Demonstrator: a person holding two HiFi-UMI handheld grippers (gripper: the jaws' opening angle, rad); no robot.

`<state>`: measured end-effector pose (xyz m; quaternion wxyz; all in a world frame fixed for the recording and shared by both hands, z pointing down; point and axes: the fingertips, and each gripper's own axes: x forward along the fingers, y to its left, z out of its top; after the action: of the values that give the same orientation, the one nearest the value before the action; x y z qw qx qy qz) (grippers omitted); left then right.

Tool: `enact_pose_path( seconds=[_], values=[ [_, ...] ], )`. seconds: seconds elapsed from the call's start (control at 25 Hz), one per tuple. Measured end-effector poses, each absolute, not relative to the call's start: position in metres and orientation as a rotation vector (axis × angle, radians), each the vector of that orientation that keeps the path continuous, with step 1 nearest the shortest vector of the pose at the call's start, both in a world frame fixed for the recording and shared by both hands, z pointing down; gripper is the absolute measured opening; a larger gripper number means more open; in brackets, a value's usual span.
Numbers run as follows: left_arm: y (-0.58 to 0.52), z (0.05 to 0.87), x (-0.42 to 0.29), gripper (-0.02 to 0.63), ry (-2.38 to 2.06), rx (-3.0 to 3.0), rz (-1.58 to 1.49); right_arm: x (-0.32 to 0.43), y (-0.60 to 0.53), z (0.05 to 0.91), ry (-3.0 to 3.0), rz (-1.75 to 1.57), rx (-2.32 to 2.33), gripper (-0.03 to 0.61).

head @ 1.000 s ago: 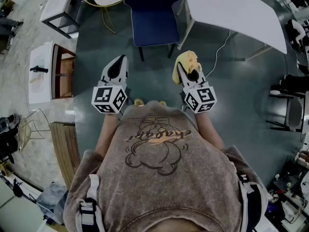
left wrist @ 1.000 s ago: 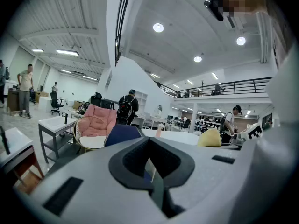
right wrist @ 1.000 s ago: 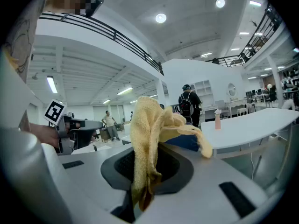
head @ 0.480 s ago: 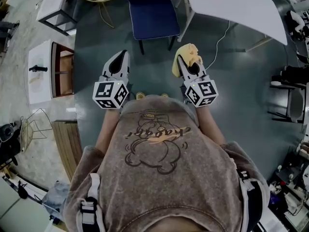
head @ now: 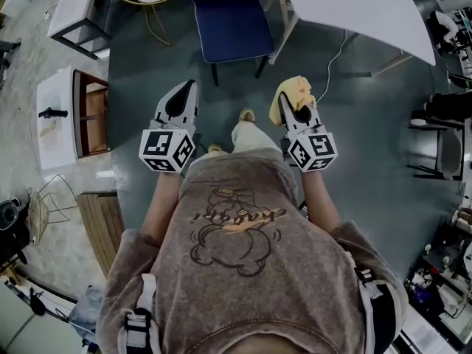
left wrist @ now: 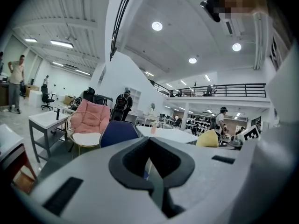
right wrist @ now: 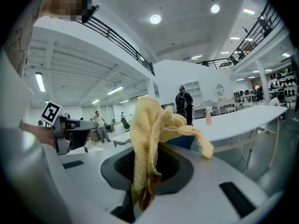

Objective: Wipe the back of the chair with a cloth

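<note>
A blue chair stands ahead of me on the grey floor, its back facing me beside a white table. My right gripper is shut on a yellow cloth, which bunches up out of the closed jaws. My left gripper is shut with nothing in it, held level with the right one, about a chair's length short of the chair. Both grippers point toward the chair. One foot shows between them.
A pink cushioned chair stands left of the blue one. A white cabinet with an open compartment sits at my left, a wooden pallet behind it. A cable trails on the floor under the table. A dark chair is at far right.
I have stepped forward: a leg and foot now show between the grippers, and the chair sits slightly higher in the head view. Both grippers keep their hold and spacing.
</note>
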<state>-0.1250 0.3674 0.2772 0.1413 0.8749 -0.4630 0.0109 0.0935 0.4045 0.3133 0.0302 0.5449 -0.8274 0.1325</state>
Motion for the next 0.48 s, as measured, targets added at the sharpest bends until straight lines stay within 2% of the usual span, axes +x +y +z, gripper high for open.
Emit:
enact_pose_path(
  seconds=[0.48],
  values=[
    [0.304, 0.277, -0.125, 0.009, -1.337, 2.526, 0.037, 0.085, 0.345, 0.325, -2.548, 0.449, 1.684, 0.071]
  ],
)
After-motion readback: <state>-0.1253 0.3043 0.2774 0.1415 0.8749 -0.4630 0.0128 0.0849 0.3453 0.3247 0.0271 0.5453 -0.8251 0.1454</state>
